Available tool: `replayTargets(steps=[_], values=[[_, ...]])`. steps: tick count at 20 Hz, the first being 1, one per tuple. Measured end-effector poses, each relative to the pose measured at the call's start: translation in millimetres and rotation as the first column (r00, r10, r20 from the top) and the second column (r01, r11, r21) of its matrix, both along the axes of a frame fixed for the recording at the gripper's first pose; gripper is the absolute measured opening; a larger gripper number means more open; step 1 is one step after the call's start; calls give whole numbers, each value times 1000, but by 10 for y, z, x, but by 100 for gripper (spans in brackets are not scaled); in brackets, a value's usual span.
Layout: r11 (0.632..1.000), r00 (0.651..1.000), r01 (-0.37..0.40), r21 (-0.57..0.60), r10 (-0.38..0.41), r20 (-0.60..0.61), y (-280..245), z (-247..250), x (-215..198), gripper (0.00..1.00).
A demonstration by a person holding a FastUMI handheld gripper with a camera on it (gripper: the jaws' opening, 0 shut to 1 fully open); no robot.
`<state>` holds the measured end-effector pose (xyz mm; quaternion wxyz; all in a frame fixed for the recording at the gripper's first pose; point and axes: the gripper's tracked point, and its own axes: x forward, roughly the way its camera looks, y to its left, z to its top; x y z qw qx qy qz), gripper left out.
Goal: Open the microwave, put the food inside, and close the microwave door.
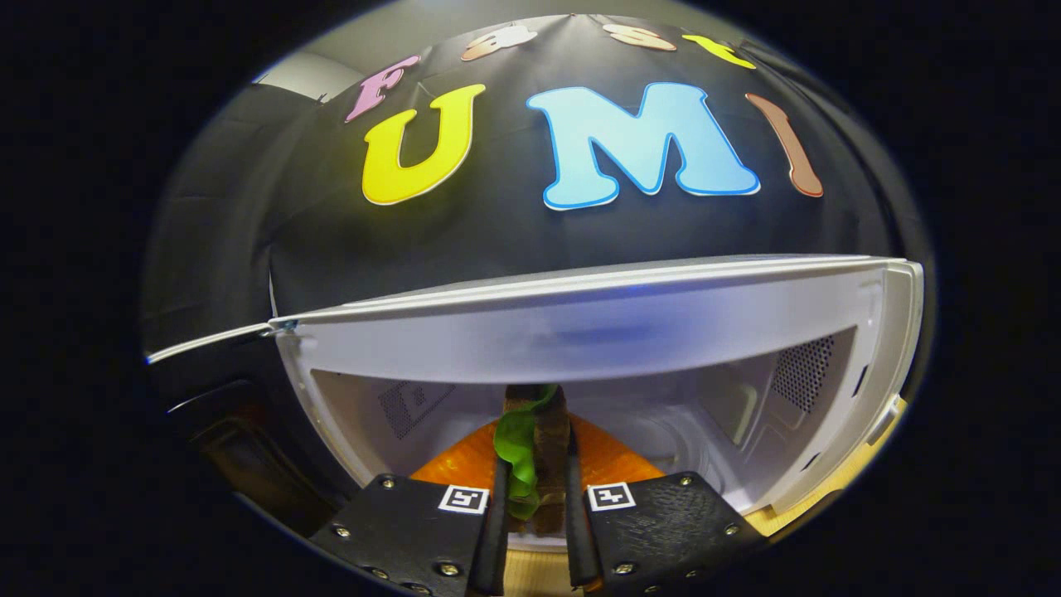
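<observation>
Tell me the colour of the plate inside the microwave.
Orange. The plate lies in the microwave beyond the gripper, seen in the gripper view.

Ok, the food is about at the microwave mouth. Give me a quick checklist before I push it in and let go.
1. Microwave door open: ok, the cavity is exposed.
2. Grip on food: ok, the gripper has both fingers pressed on its sides.
3. Orange plate inside, beyond the fingers: ok.
4. Food over the plate: cannot tell, depth is unclear.
5. Clearance under the cavity's top edge: ok, the food sits below it.
6. Door clear of the fingers: ok, swung off to one side.
</observation>
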<state>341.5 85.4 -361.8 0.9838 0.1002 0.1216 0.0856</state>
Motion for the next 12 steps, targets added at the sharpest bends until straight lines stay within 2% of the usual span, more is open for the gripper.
replayTargets(steps=[4, 7, 9, 12], values=[[1000, 999, 13, -9, -13, -29, -87, -139, 192, 29], [982, 991, 133, -137, -132, 21, -477, -122, 347, 60], [970, 987, 158, -182, -156, 30, -608, -116, 393, 79], [980, 993, 117, -163, -117, 8, -588, -93, 324, 81]])
